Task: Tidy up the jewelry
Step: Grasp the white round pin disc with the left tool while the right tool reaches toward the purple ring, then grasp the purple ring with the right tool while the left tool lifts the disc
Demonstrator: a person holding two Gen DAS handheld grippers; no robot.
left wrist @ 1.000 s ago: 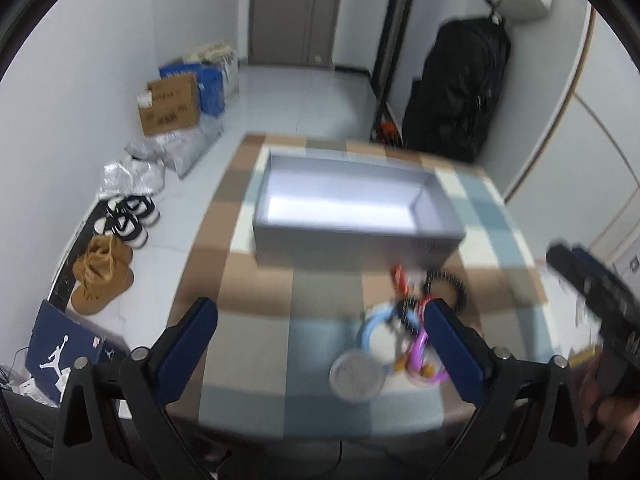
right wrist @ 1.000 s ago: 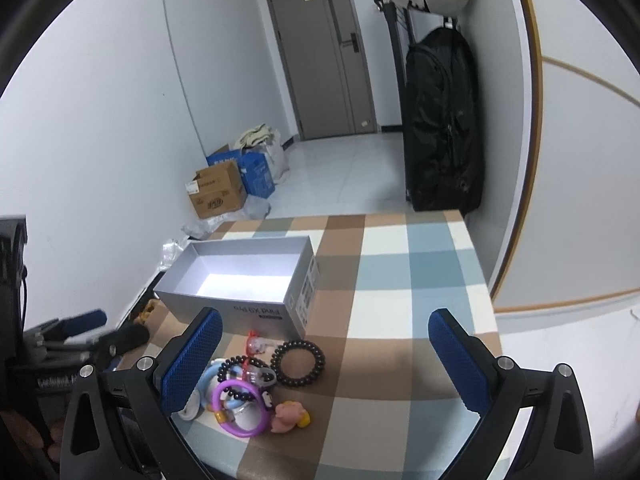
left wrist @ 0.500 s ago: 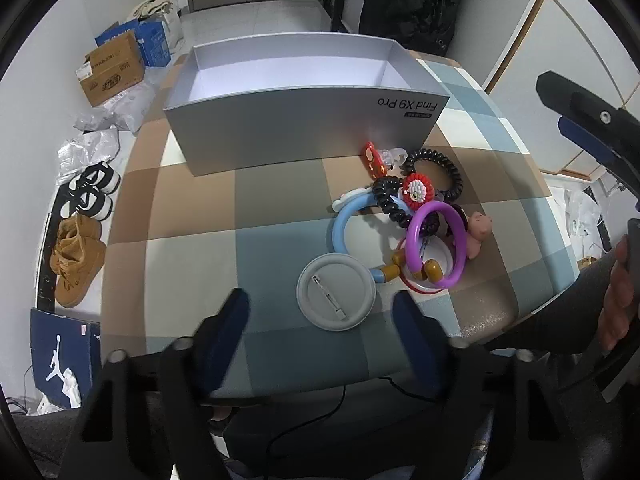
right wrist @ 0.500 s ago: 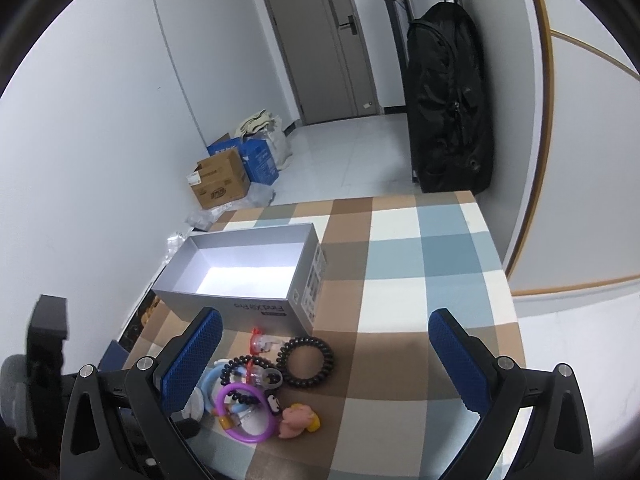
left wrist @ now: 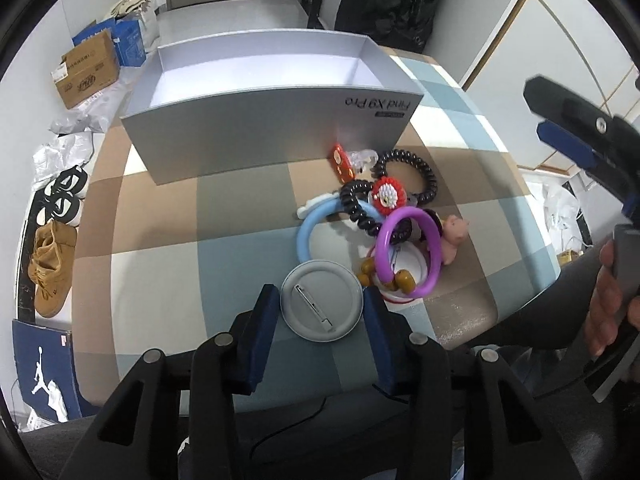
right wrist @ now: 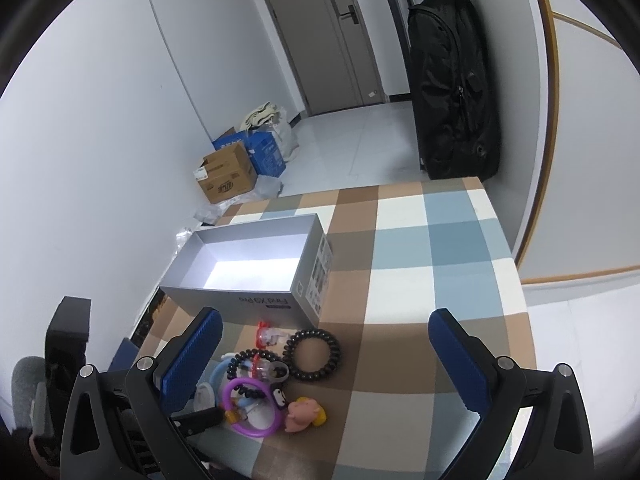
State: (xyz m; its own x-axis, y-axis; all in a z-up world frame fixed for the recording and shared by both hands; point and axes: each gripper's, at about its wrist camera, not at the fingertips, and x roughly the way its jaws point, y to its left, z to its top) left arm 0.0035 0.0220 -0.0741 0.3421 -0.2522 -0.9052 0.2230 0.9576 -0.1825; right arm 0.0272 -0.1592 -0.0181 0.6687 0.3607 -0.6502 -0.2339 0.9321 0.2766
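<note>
Box (left wrist: 256,76) empty; jewelry pile (left wrist: 384,216) unsorted. Left gripper (left wrist: 320,312) jaws bracket the grey badge (left wrist: 322,306), grip uncertain. Right gripper (right wrist: 324,356) open, idle.

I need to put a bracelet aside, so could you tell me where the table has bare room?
Bare cloth lies right of the grey box, and left of the badge. It is crowded between box and near edge, around the purple ring.

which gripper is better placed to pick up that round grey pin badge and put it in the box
Left. The left gripper already straddles the grey pin badge, a pad on each side. The right gripper hangs open above the table, off to the side, nearer the black coil bracelet.
</note>
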